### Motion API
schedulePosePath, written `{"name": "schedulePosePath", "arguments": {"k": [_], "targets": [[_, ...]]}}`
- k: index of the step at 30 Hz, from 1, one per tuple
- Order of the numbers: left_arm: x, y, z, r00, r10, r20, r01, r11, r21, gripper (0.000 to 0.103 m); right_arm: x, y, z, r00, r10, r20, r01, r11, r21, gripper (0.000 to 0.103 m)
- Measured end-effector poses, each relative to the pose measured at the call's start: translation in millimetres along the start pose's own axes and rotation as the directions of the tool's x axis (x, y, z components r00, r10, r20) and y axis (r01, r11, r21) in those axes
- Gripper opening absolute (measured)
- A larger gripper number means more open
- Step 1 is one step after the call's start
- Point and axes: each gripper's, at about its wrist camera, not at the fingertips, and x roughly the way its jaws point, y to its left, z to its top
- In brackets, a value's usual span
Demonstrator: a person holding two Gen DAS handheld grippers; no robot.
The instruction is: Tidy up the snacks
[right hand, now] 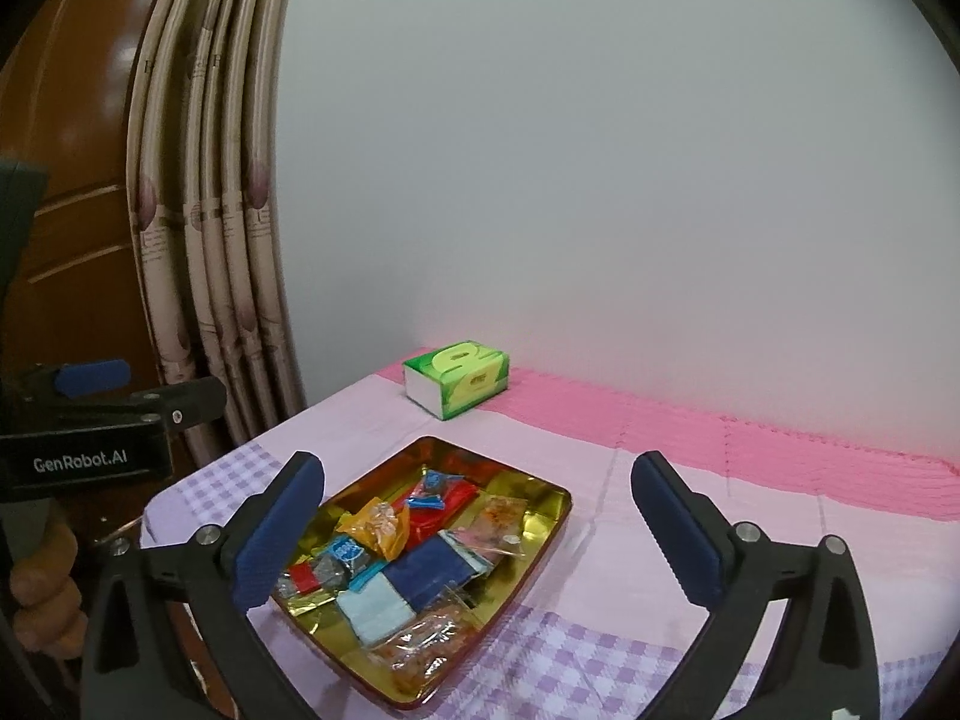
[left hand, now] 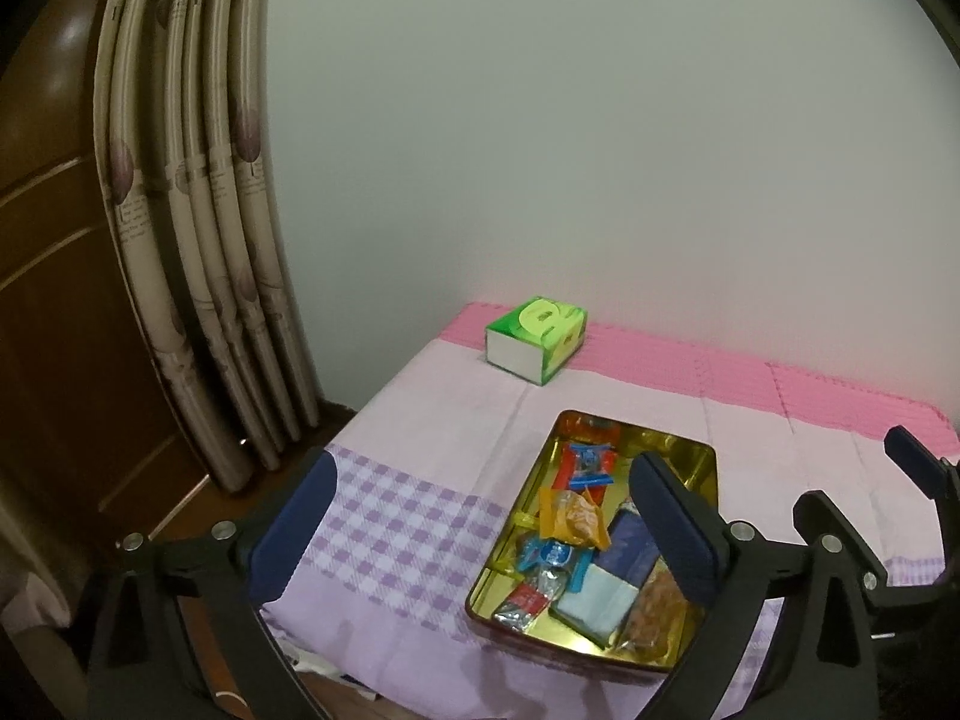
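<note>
Gold-lined tin tray [left hand: 690, 450] [right hand: 543, 489] sits on the worktop [left hand: 420, 420] [right hand: 660, 540], on a lilac cloth with a checked band. Tray holds a loose heap of wrapped snacks: an orange packet [left hand: 570, 519] [right hand: 378, 525], a blue-ended candy [left hand: 591, 465] [right hand: 429, 489], a navy pouch [left hand: 627, 540] [right hand: 429, 579], a pale blue packet [left hand: 594, 597] [right hand: 375, 609], a red wrapper [left hand: 525, 597] [right hand: 303, 579], and a clear bag of brownish pieces [left hand: 651, 612] [right hand: 423, 648] at the near end. Packets overlap; no order to them.

Tray's long axis runs from the near edge away toward the wall, slanted in both views.

Green tissue box [left hand: 537, 339] [right hand: 459, 378] stands beyond the tray near the wall, well apart from it, at the pink strip. Curtain [left hand: 198, 210] [right hand: 204, 210] hangs left.

Left gripper [left hand: 486, 534]: fingers spread wide, nothing between them, right finger over the tray's near corner. Right gripper [right hand: 480, 540]: fingers wide apart, empty, left finger over the tray's left rim. A hand [right hand: 45, 594] grips the left tool.
</note>
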Motion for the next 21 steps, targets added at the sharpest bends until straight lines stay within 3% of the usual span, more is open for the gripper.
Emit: {"name": "schedulePosePath", "arguments": {"k": [4,21], "targets": [[0,-2,-1,1.000,0.002,-0.004,-0.001,1.000,0.007,0.098,-6,2,0,0.999,-0.039,0.019,0.039,0.999,-0.005,0.102],[-4,-6,-3,1.000,0.001,0.010,-0.001,1.000,0.029,0.100,-17,-1,2,0.998,-0.056,0.035,0.056,0.998,-0.008,0.102]]}}
